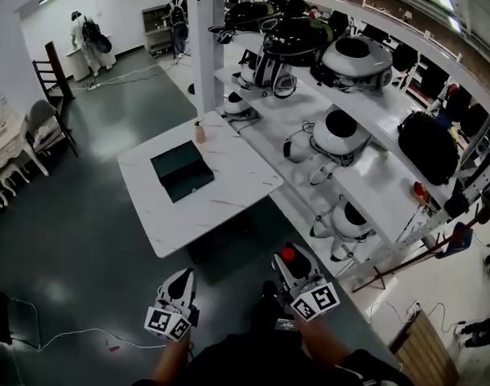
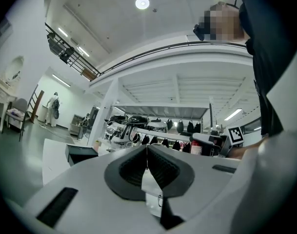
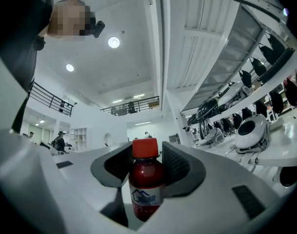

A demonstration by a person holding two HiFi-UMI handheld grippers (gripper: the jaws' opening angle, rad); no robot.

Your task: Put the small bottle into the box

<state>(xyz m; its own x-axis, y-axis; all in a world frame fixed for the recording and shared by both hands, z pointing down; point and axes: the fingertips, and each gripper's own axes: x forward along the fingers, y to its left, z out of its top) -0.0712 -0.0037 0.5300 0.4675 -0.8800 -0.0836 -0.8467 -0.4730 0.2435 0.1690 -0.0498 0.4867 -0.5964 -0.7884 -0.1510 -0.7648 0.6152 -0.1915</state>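
Nearest, at the bottom of the head view, the right gripper [image 1: 293, 264] pinches the small bottle [image 3: 146, 182] by its body, with the red cap standing up between the pads. The left gripper [image 2: 147, 152] has its jaws pressed together on nothing. The dark open box [image 1: 182, 171] lies on the white table [image 1: 236, 185], well ahead of both tools. This looks like the carry step. The next move calls for bringing the bottle over the box's opening, lowering it inside, then spreading the jaws.
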